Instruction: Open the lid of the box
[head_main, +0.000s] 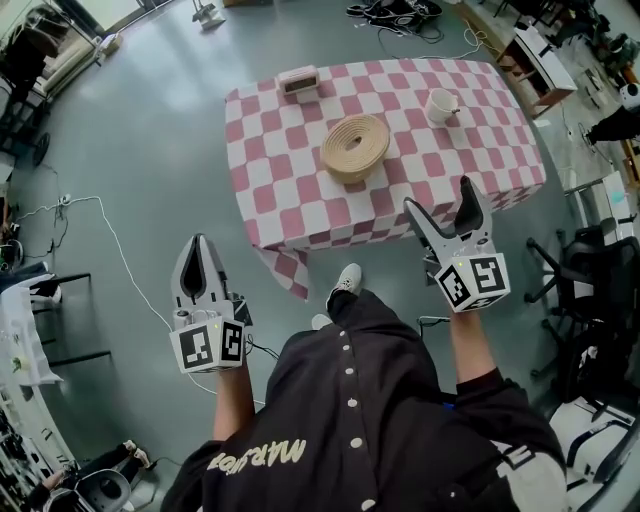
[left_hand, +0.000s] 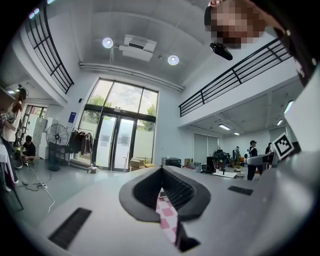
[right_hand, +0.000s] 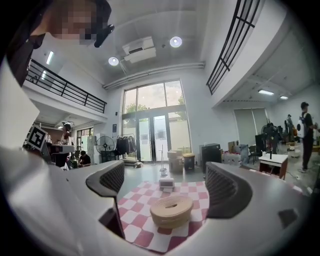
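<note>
Right claw (head_main: 438, 195) stands wide apart above the table's (head_main: 262, 200) near edge, facing the round box (head_main: 355, 147) at mid-cloth, lid on. Left claw (head_main: 200, 243) is closed, off the near-left corner, above the floor. Small box (head_main: 298, 80) and cup (head_main: 441, 104) sit near the far edge, well apart from the round box.

Bright, even daylight indoors; heavy fisheye bend in every view.
Tall glass doors (right_hand: 152, 132) glare white at centre frame; round ceiling lamps (left_hand: 107, 42) glow above. Shadows on the floor (head_main: 150, 150) are soft. Gripper views fall to black at the corners; the left gripper (left_hand: 161, 172), close to the lens, looks soft.
</note>
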